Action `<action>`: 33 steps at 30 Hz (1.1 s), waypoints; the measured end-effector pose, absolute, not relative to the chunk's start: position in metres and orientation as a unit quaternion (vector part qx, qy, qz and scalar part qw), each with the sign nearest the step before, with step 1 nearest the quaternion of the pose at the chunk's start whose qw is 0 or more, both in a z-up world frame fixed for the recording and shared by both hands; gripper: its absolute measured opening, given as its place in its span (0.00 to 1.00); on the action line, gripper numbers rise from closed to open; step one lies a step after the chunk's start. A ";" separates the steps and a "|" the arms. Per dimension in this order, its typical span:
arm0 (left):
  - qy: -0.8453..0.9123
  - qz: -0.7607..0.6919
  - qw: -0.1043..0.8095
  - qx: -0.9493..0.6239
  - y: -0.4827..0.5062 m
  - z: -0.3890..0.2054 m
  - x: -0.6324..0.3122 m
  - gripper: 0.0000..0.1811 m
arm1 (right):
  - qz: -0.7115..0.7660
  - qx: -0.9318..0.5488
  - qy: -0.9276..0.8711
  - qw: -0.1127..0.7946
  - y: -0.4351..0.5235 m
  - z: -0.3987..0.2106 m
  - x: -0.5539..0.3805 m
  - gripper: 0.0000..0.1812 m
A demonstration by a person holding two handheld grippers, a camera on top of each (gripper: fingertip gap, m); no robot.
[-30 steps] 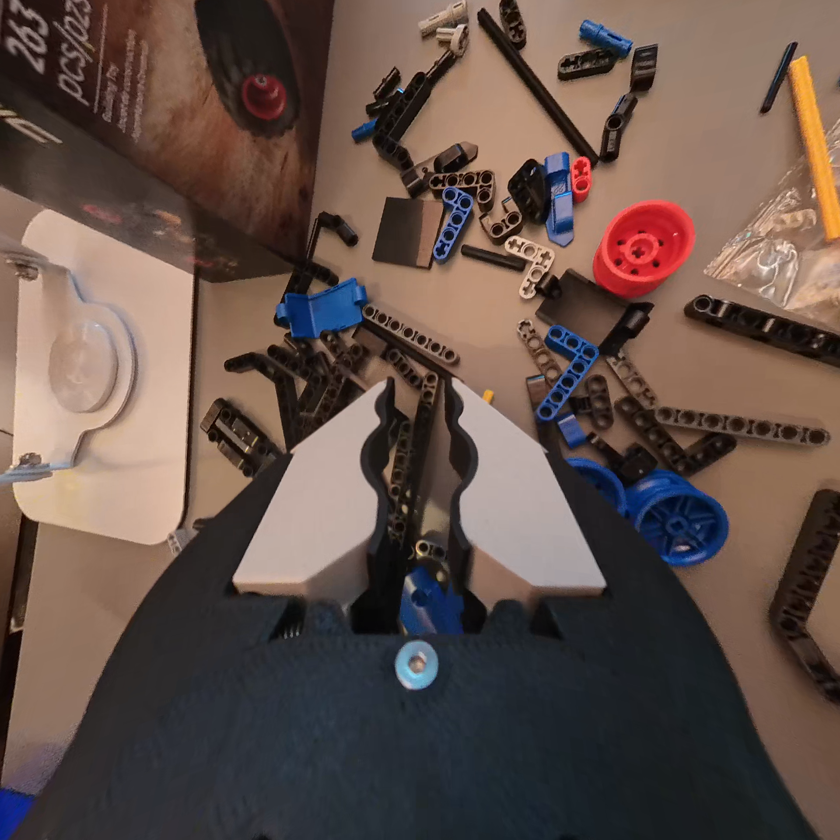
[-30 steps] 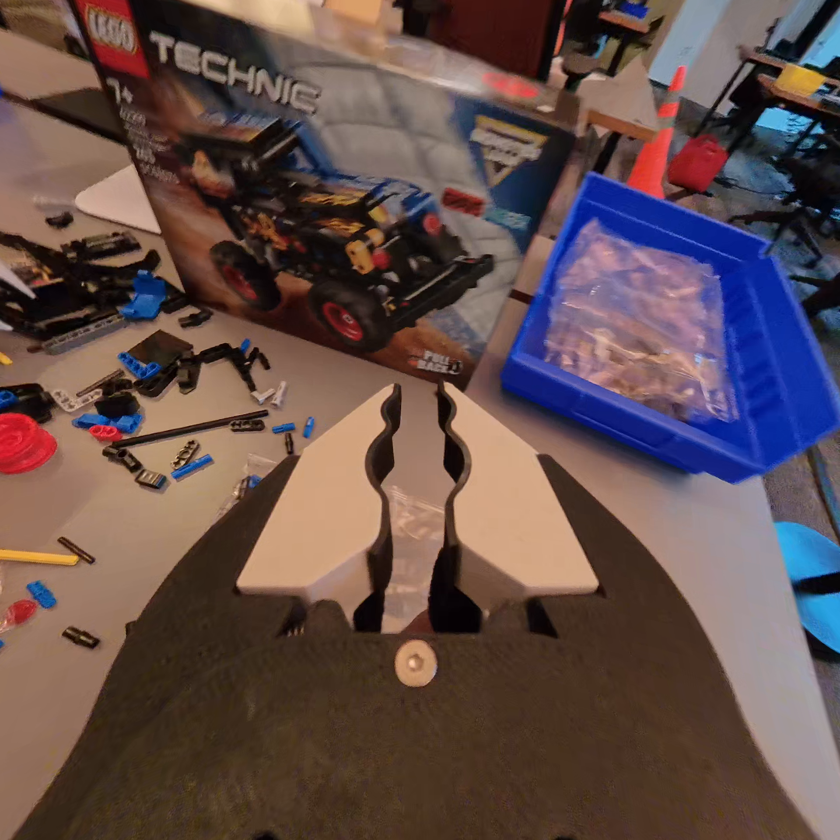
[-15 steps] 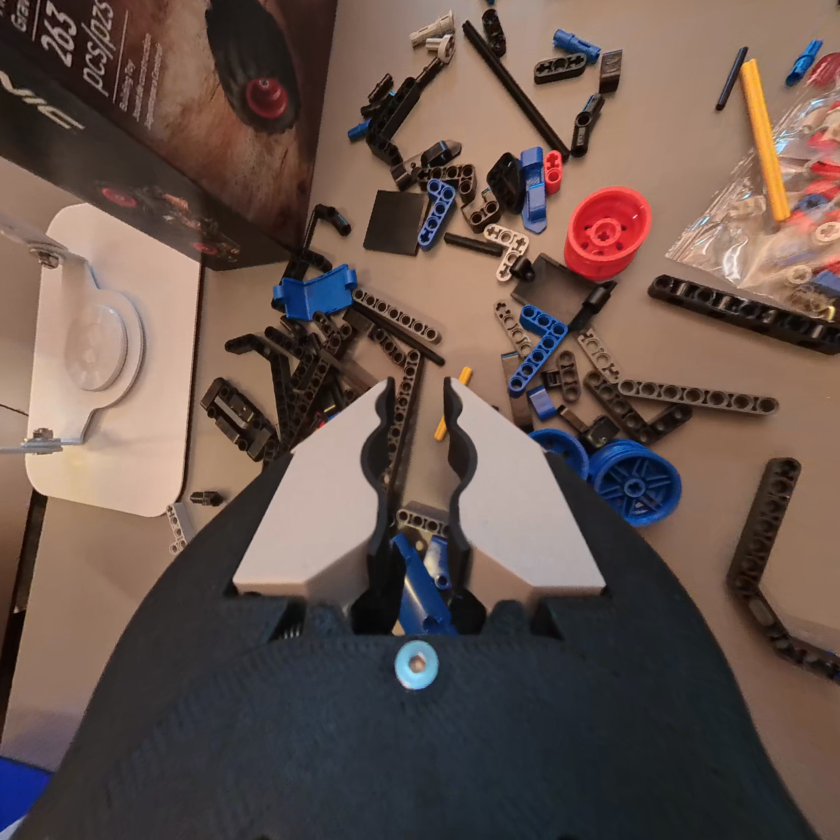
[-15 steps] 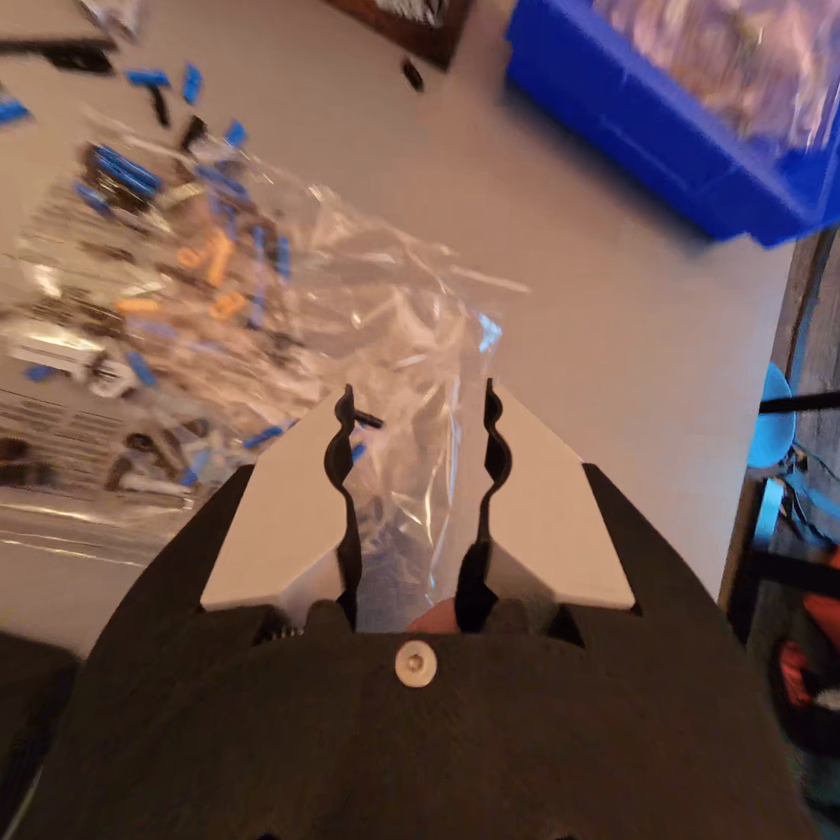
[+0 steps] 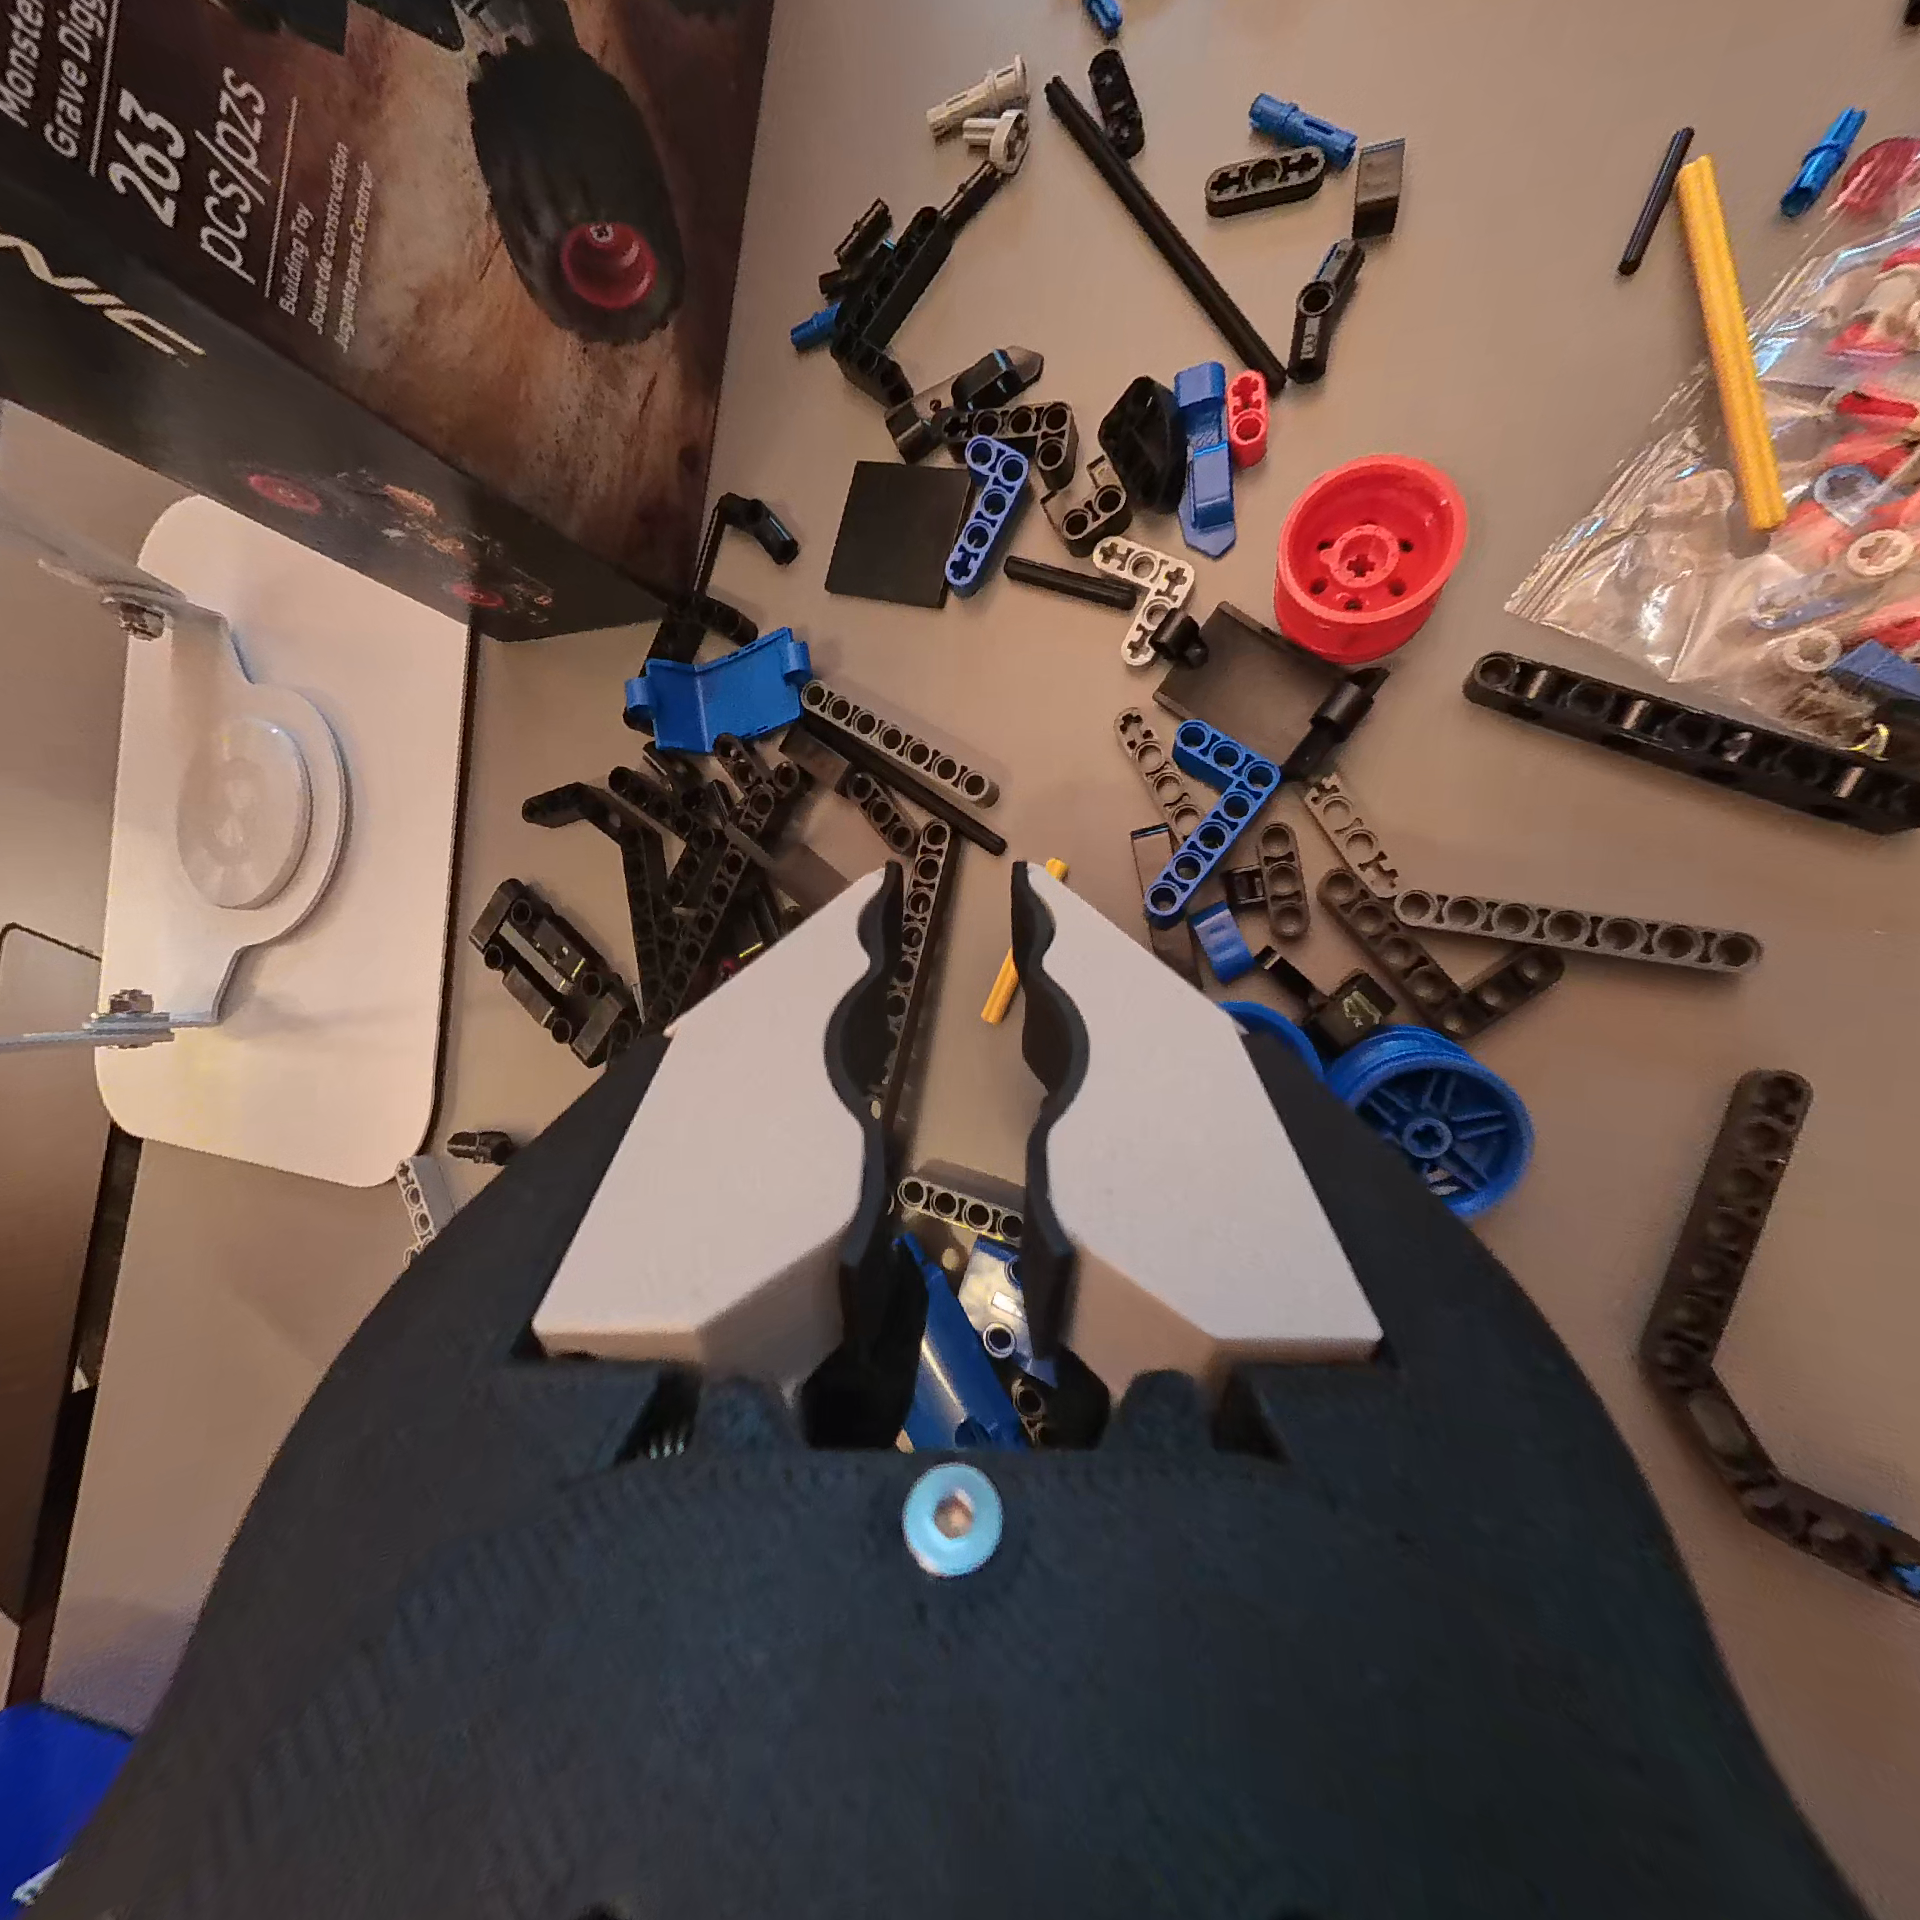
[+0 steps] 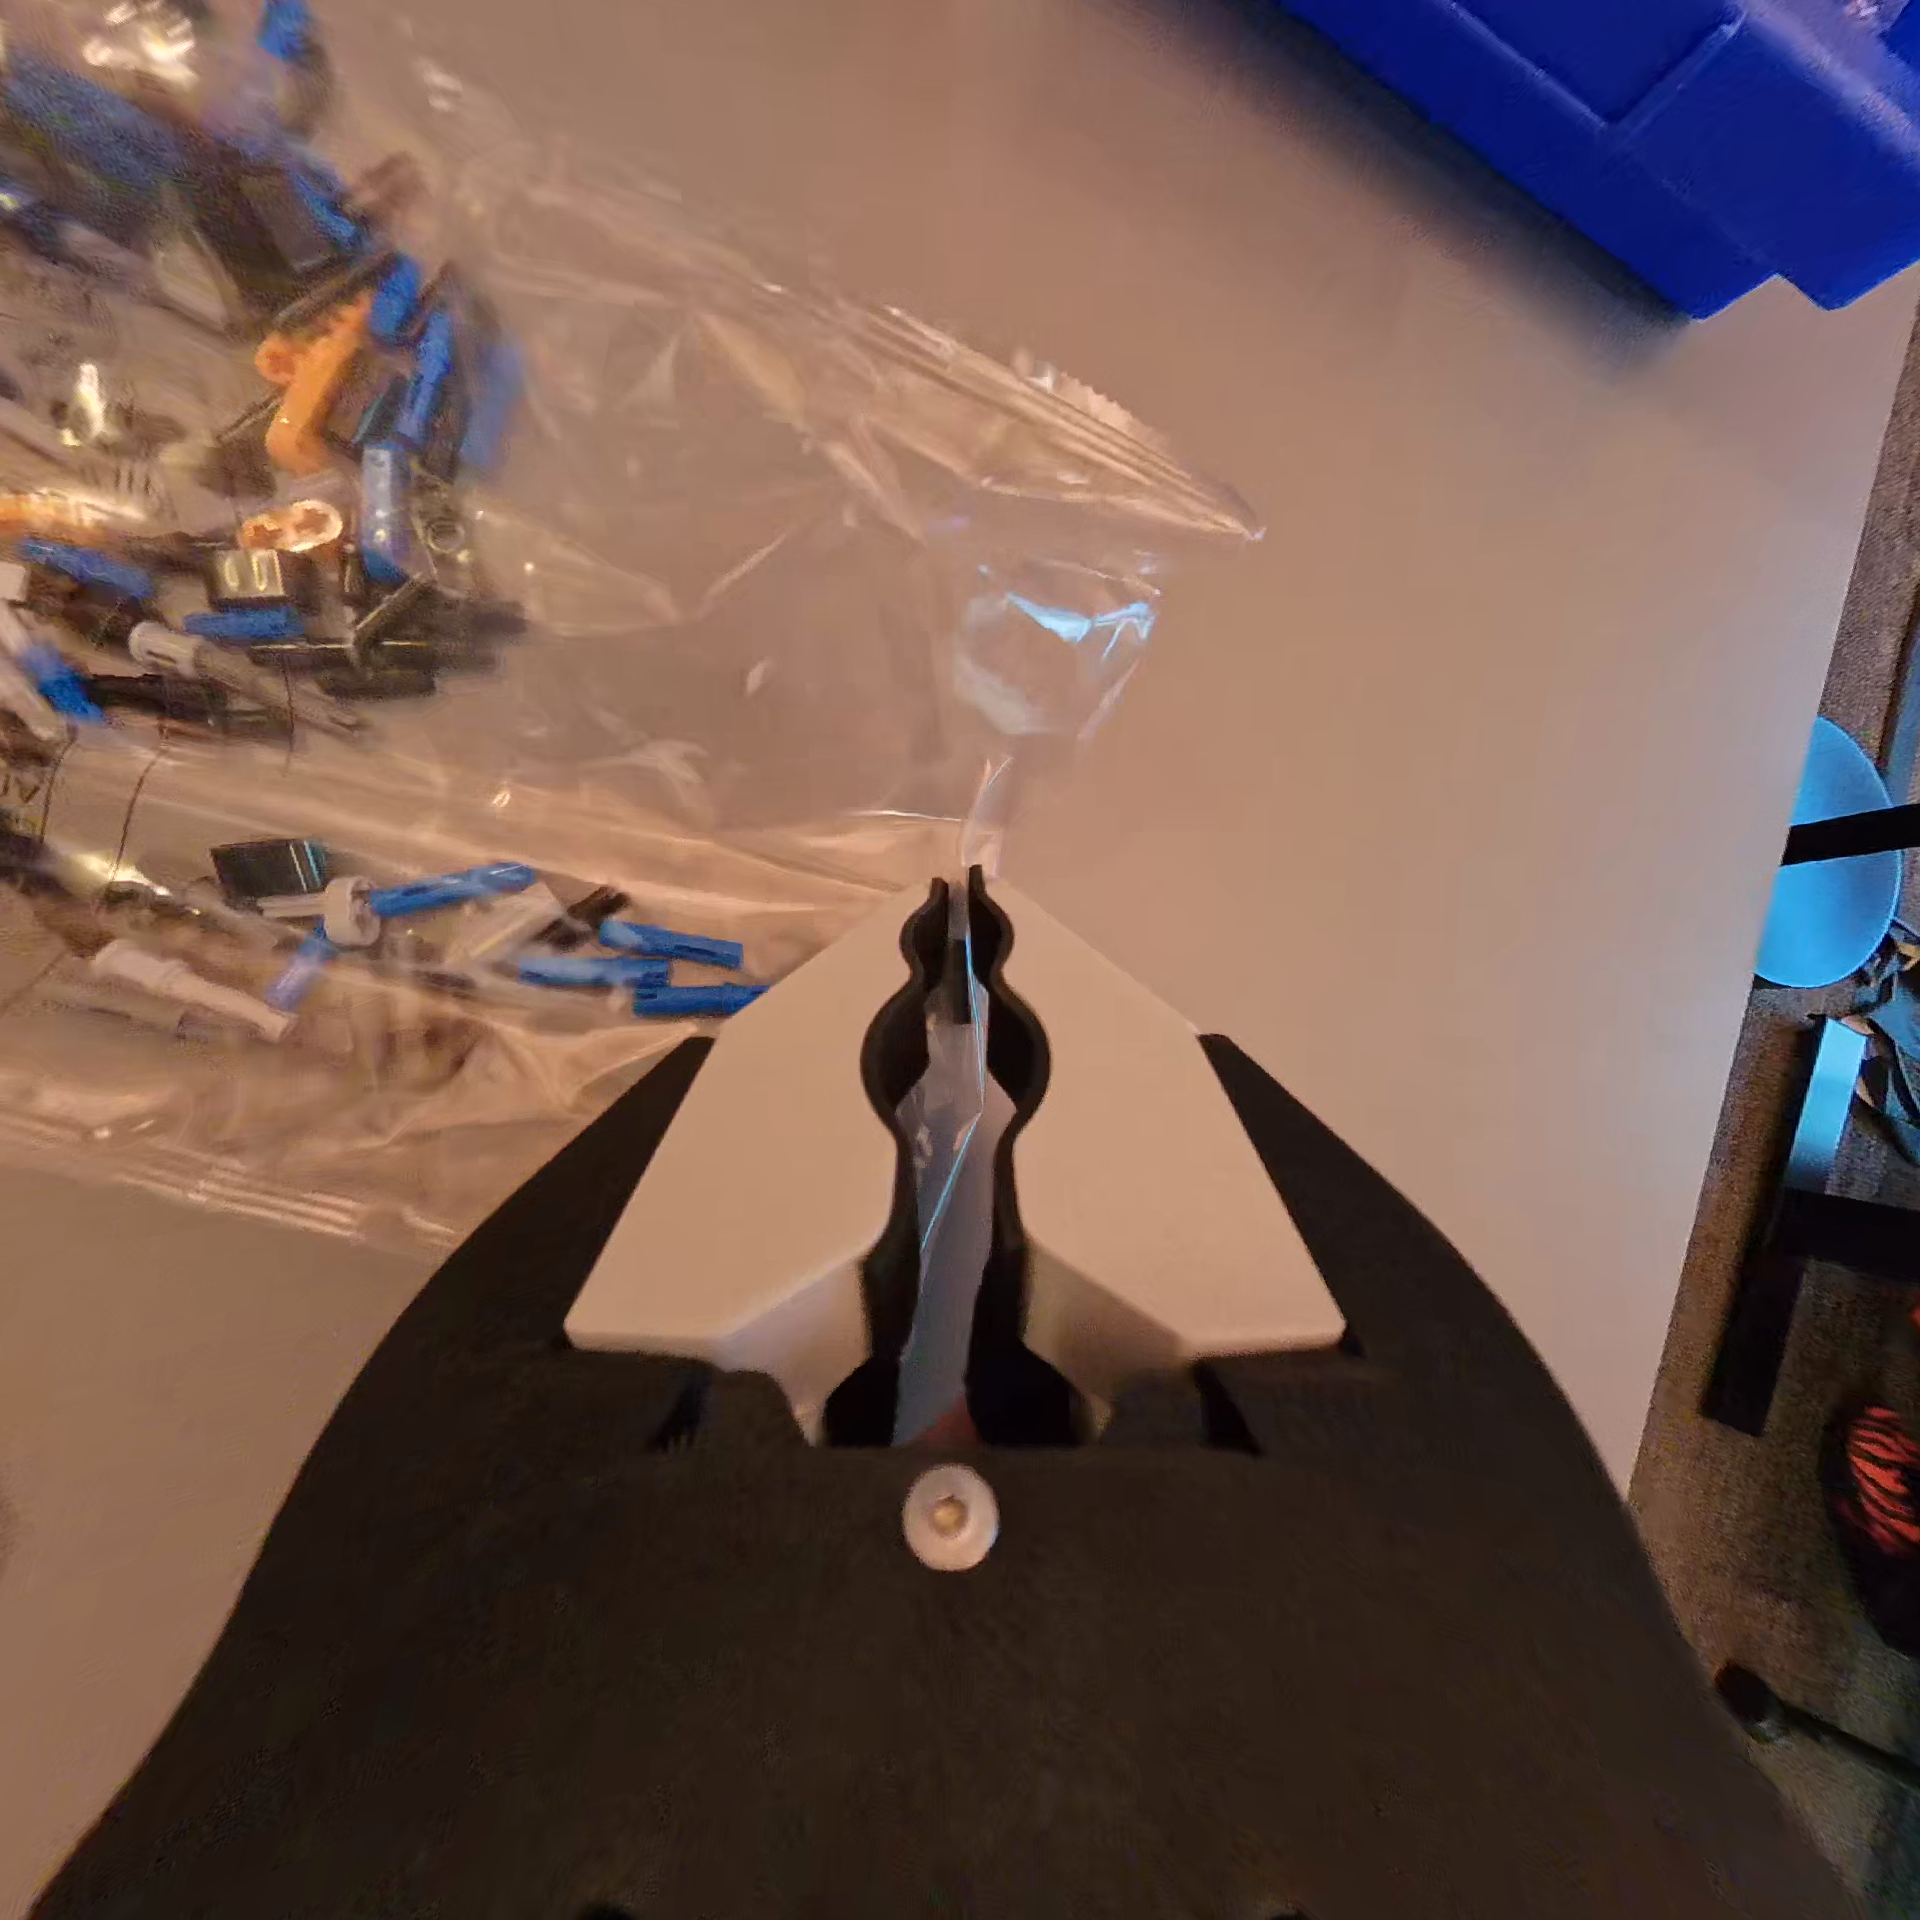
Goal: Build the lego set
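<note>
The right gripper [image 6: 954,883] is clamped on a corner of a clear plastic bag [image 6: 644,644], whose film is pinched between the nearly closed jaws; small blue, black and orange pieces are seen inside it, on the grey table [image 6: 1455,675] near a blue bin [image 6: 1662,125]. The left gripper [image 5: 951,883] is held parted and empty above a scatter of loose beams [image 5: 1574,930], a red wheel hub [image 5: 1369,556] and blue wheel hubs [image 5: 1439,1127], beside the set's box [image 5: 395,312]. No assembled section is visible; the build is judged barely begun, with sorting and bag emptying in hand and all joining left to be done.
</note>
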State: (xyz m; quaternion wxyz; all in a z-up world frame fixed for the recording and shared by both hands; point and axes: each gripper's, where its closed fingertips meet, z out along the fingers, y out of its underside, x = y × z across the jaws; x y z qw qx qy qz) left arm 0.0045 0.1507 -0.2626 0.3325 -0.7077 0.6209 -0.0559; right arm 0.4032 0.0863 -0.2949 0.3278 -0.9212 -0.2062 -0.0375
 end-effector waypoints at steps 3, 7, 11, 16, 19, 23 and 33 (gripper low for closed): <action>0.623 -0.052 0.332 -0.707 0.150 -0.264 0.002 0.10 | -0.032 -0.917 -0.216 0.333 0.086 -0.293 0.398 0.00; 0.619 -0.054 0.336 -0.708 0.151 -0.265 0.000 0.10 | -0.026 -0.909 -0.226 0.349 0.089 -0.285 0.390 0.00; 0.615 -0.056 0.343 -0.708 0.151 -0.263 -0.001 0.10 | -0.017 -0.898 -0.235 0.371 0.094 -0.269 0.382 0.00; 0.612 -0.053 0.350 -0.707 0.151 -0.260 -0.005 0.10 | -0.015 -0.885 -0.260 0.385 0.105 -0.245 0.374 0.00; 0.609 -0.053 0.355 -0.708 0.150 -0.258 -0.009 0.09 | -0.023 -0.878 -0.274 0.392 0.112 -0.229 0.371 0.00; 0.604 -0.052 0.359 -0.710 0.150 -0.257 -0.015 0.10 | -0.035 -0.870 -0.297 0.391 0.121 -0.212 0.365 0.00; 0.596 -0.062 0.365 -0.713 0.150 -0.259 -0.022 0.09 | -0.050 -0.851 -0.359 0.379 0.151 -0.181 0.342 0.00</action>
